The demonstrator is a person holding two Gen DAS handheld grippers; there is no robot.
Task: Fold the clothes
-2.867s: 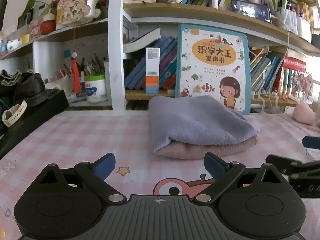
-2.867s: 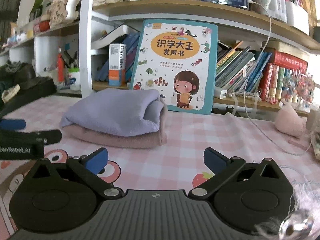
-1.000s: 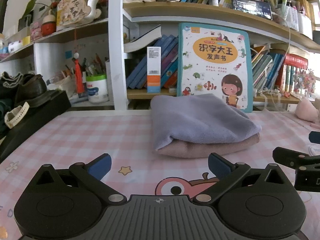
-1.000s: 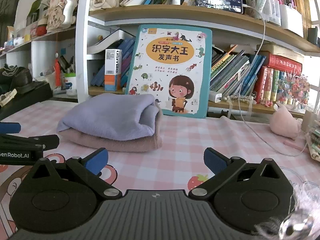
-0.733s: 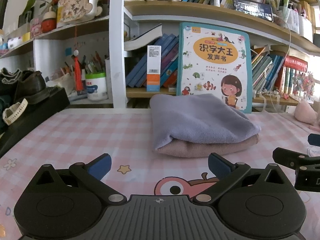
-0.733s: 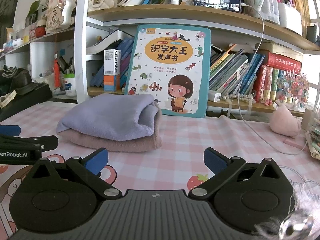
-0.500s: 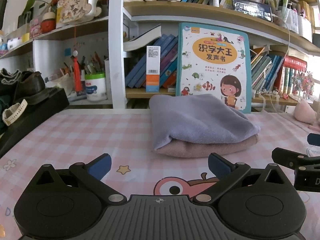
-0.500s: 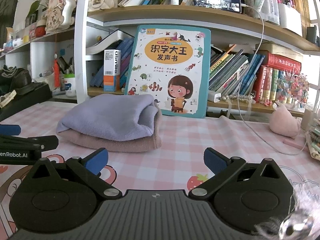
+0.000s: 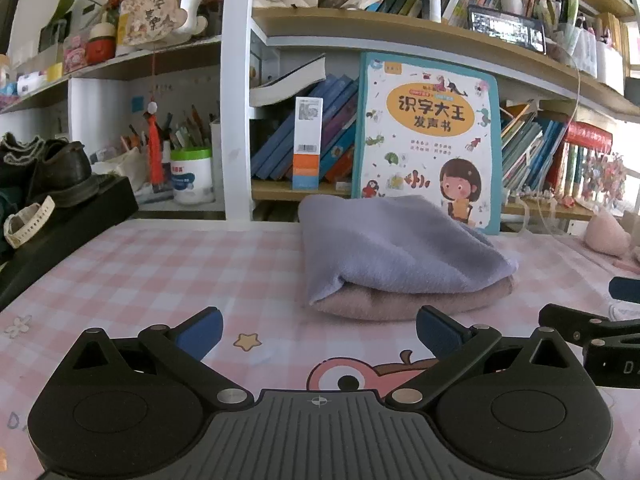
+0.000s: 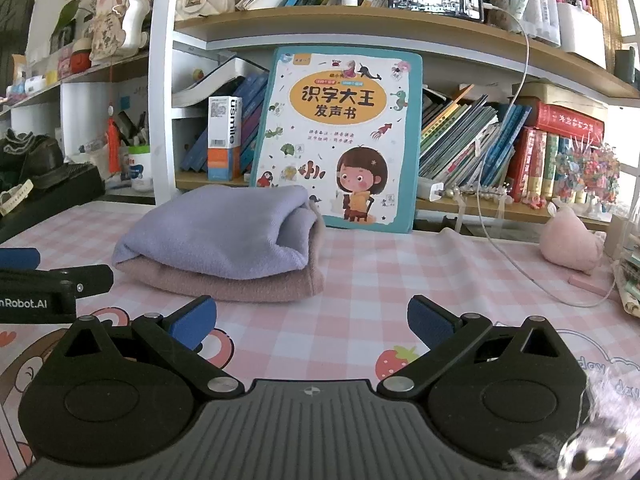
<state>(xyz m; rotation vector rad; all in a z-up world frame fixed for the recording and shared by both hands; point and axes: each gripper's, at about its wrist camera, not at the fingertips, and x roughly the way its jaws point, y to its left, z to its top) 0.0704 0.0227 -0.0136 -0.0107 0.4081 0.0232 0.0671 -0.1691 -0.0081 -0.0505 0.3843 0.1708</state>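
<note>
On the table covered by a pink-and-white checked cloth with cartoon prints [image 9: 160,264] lie two folded garments in one pile: a soft lilac fleece piece [image 9: 392,248] rests on top of a dusty-pink fleece piece [image 9: 400,300], and the pink one shows only as a band under the lilac one. The pile sits toward the back of the table, just in front of a large children's book with a teal border and a cartoon girl on its cover [image 9: 430,136], which stands upright against the wooden bookshelf [image 9: 400,36]. The left gripper [image 9: 318,330] is low over the cloth, near the pile but not touching it; its blue-padded fingers [image 9: 200,330] are spread wide and grasp nothing. The right gripper [image 10: 312,322] is the same, released with the fingers far apart, apart from the pile and empty. In the right wrist view the left gripper's black finger appears at the left edge, beside the pile. A pink plush toy [image 10: 570,242] lies at the right side of the table, and dark leather shoes [image 9: 56,172] stand on a black box at the left side.
</note>
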